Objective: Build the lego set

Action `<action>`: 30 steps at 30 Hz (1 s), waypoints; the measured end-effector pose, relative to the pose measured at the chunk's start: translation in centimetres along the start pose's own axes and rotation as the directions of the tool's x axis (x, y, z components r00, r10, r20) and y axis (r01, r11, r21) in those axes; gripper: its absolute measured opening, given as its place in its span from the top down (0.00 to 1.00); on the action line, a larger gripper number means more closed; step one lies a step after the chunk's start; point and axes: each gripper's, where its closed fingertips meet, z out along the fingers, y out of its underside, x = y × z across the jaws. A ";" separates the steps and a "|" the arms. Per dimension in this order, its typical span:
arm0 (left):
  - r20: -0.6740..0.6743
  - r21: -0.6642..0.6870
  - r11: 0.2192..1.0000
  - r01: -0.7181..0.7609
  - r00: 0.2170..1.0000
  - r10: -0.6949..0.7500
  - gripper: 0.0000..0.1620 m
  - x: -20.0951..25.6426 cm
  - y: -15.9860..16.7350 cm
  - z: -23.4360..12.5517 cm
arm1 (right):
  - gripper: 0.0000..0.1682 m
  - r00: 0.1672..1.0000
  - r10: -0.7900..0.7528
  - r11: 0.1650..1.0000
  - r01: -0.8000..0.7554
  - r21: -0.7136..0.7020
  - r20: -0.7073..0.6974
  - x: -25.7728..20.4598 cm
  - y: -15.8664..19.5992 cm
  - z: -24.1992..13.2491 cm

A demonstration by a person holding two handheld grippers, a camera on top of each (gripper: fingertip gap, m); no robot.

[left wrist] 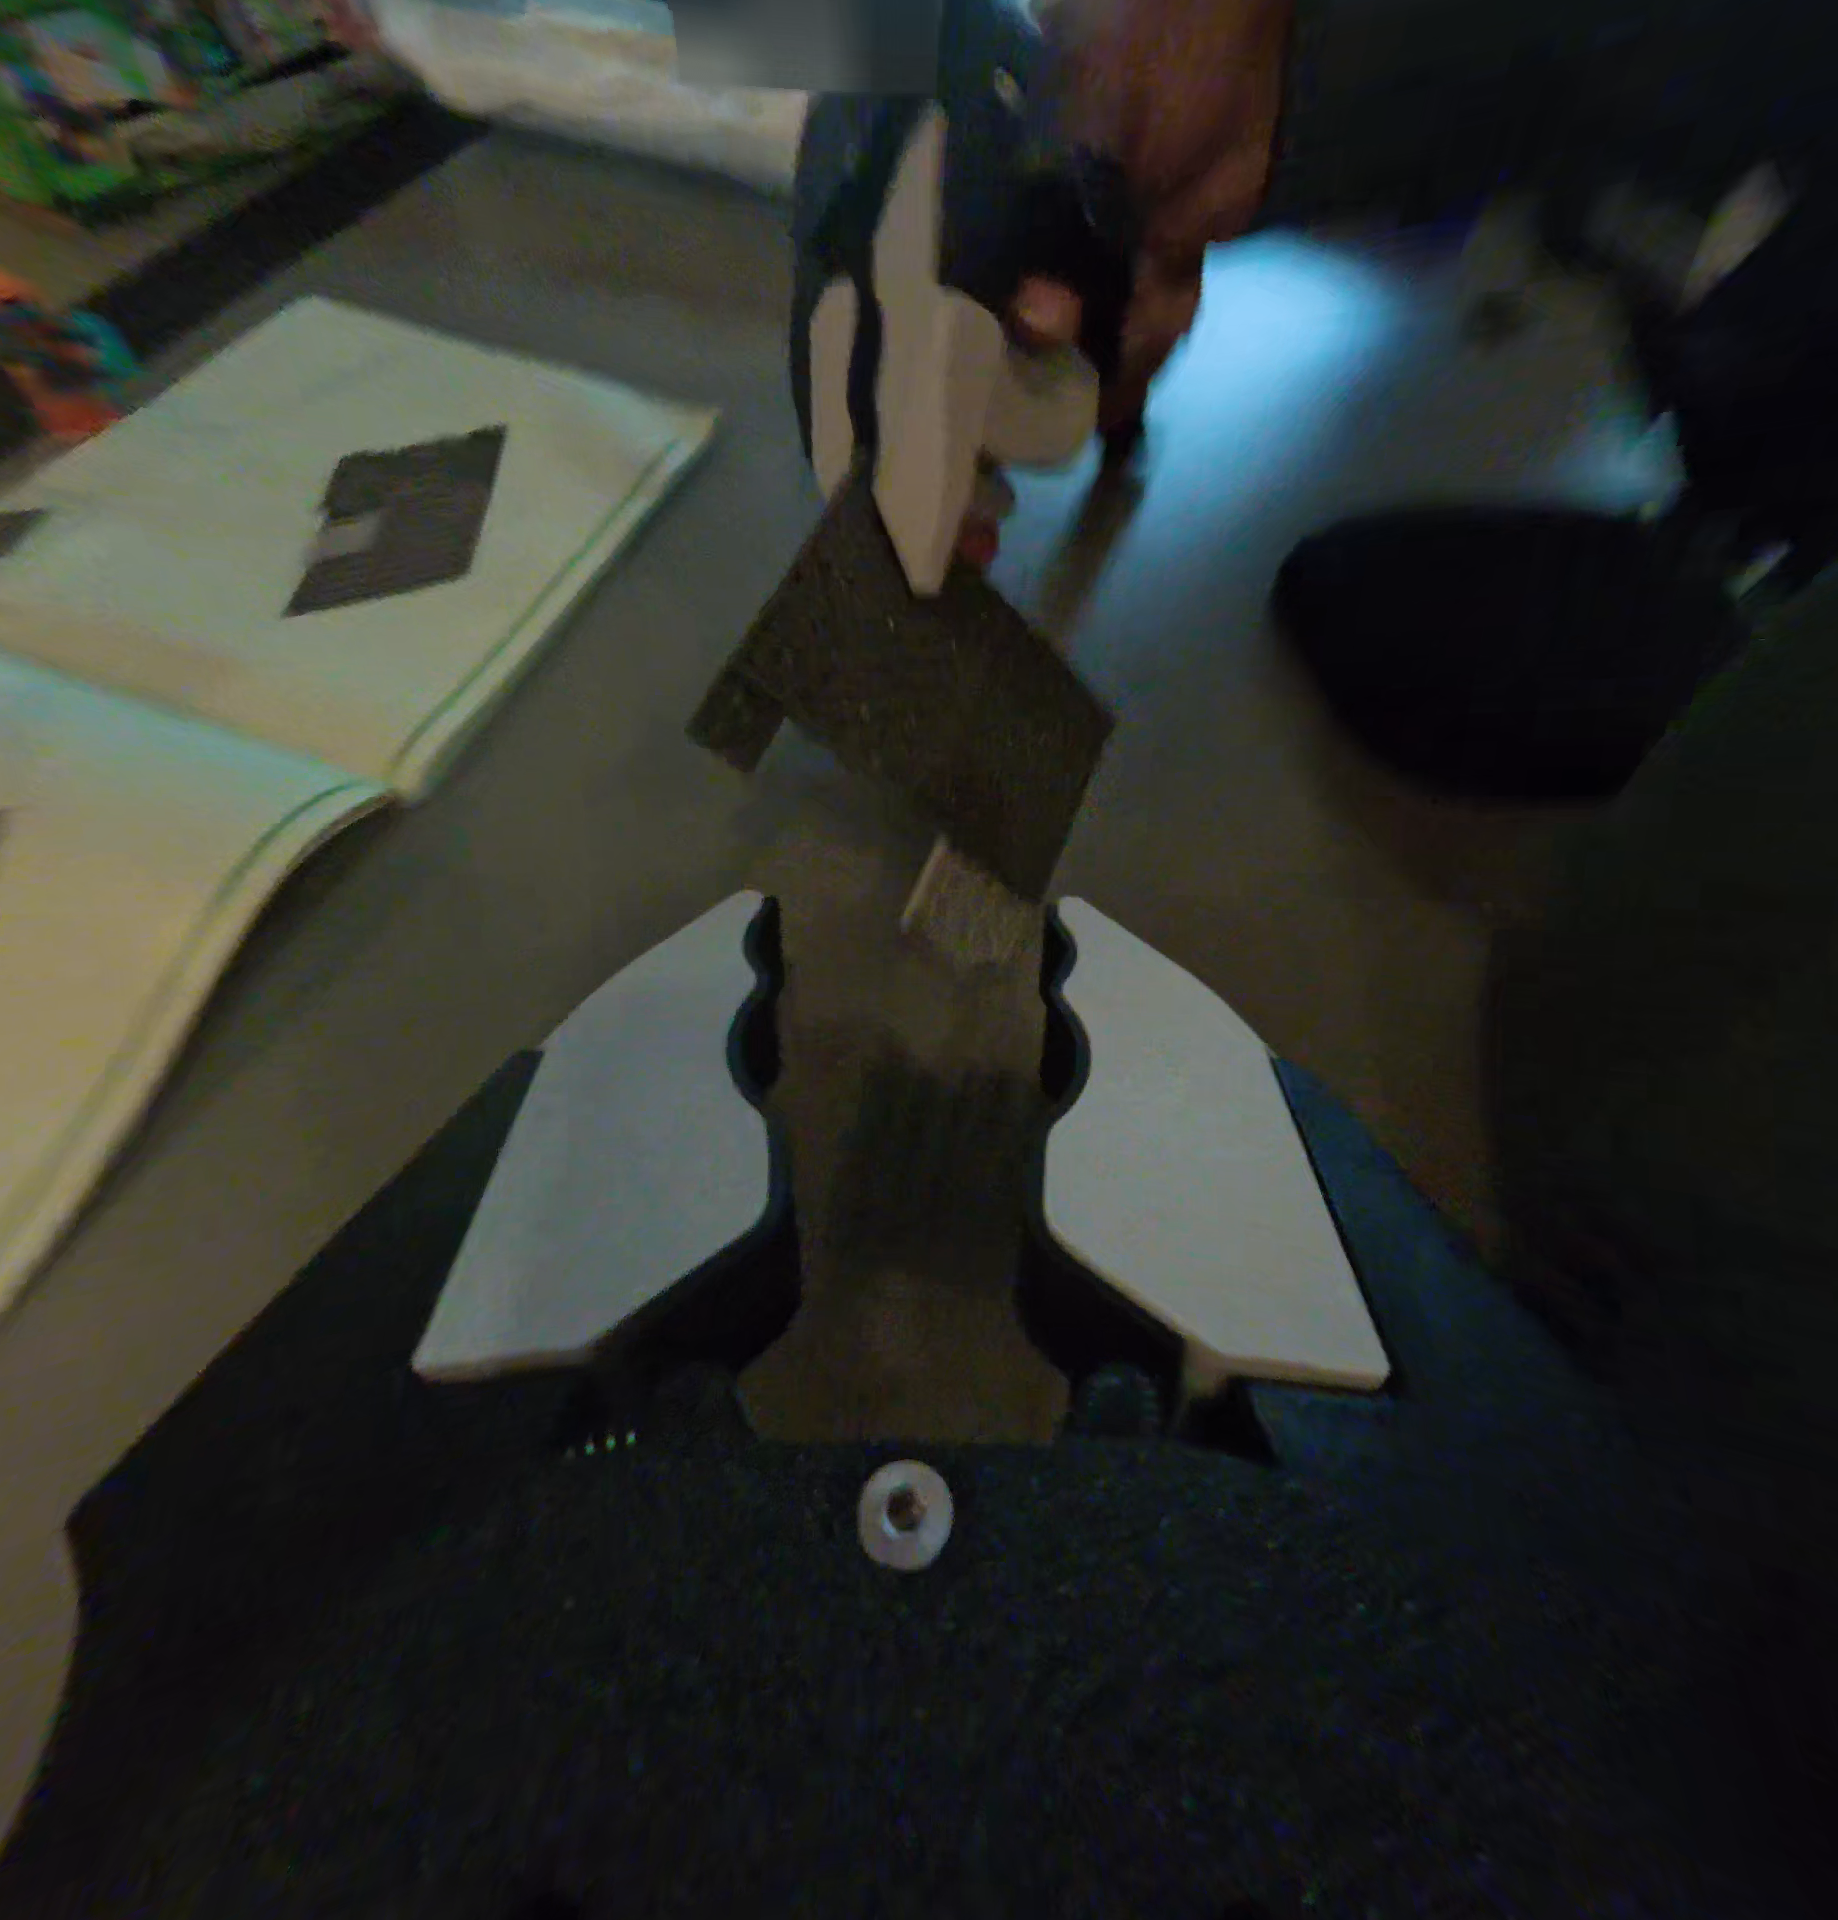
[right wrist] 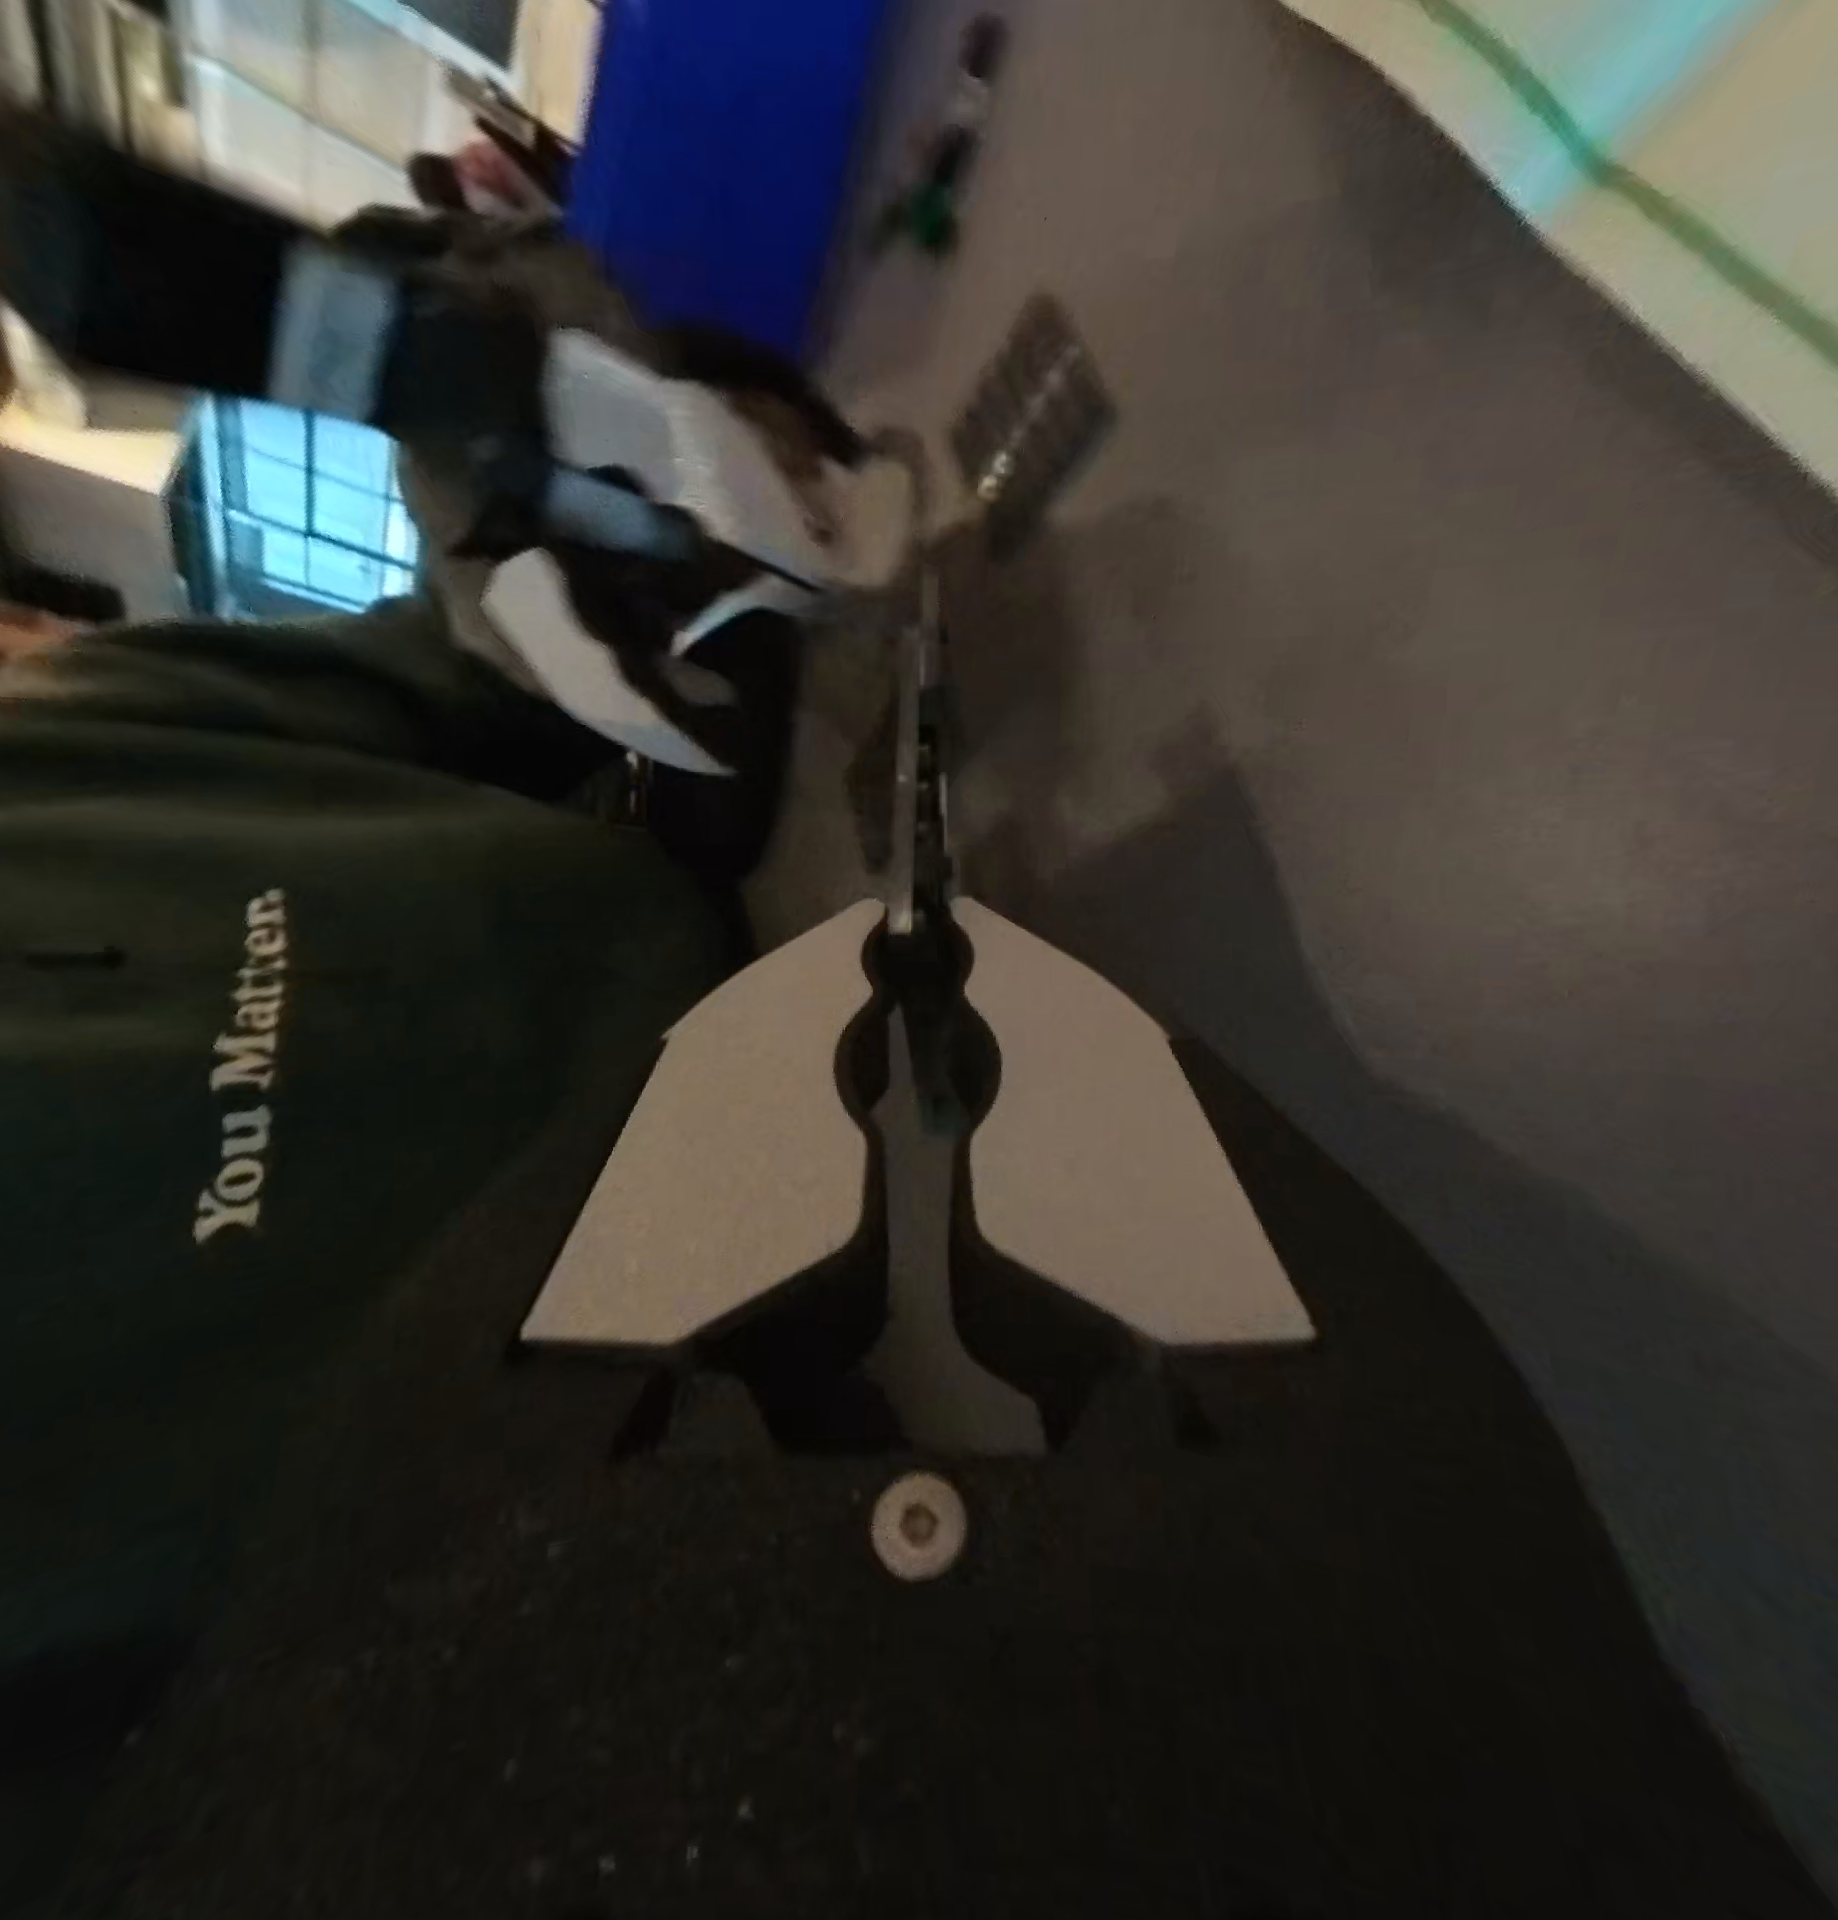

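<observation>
Two grippers, one plate between them. Biggest thing nearby is the open instruction booklet (left wrist: 302,582) on the grey table (left wrist: 541,935), off to your left. Your right gripper (right wrist: 920,925) is clamped edge-on onto the dark flat lego plate (left wrist: 894,707), held in the air, its long axis running straight out from those fingers. Your left gripper (left wrist: 910,914) sits spread, nothing in it, the plate's lower corner just ahead of the gap. Left is nearer that corner, so any handover probably goes there. A small pale piece (left wrist: 946,904) hangs under the plate.
</observation>
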 end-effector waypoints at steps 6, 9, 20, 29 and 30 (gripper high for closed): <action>0.028 -0.223 0.965 -0.138 0.989 0.148 0.59 0.6 4.6 -0.7 | 0.95 0.999 0.048 0.998 -0.048 -0.051 -0.002 1.7 -0.3 1.0; -0.023 -0.268 0.954 -0.132 0.991 0.131 0.55 1.6 6.0 -0.3 | 0.90 0.998 0.051 0.996 -0.053 -0.068 -0.026 2.5 -0.5 1.2; -0.065 -0.347 0.929 -0.129 0.991 0.114 0.57 2.2 7.5 0.7 | 0.68 0.990 -0.016 0.990 -0.003 -0.138 -0.138 3.8 0.4 0.2; -0.102 -0.349 0.924 -0.158 0.986 0.131 0.60 2.9 7.4 0.8 | 0.50 0.793 -0.537 0.815 0.400 -0.420 -0.287 4.6 1.2 -0.2; -0.107 -0.339 0.928 -0.153 0.987 0.123 0.60 3.1 7.2 0.7 | 0.48 0.768 -0.575 0.788 0.429 -0.441 -0.282 4.8 1.2 -0.1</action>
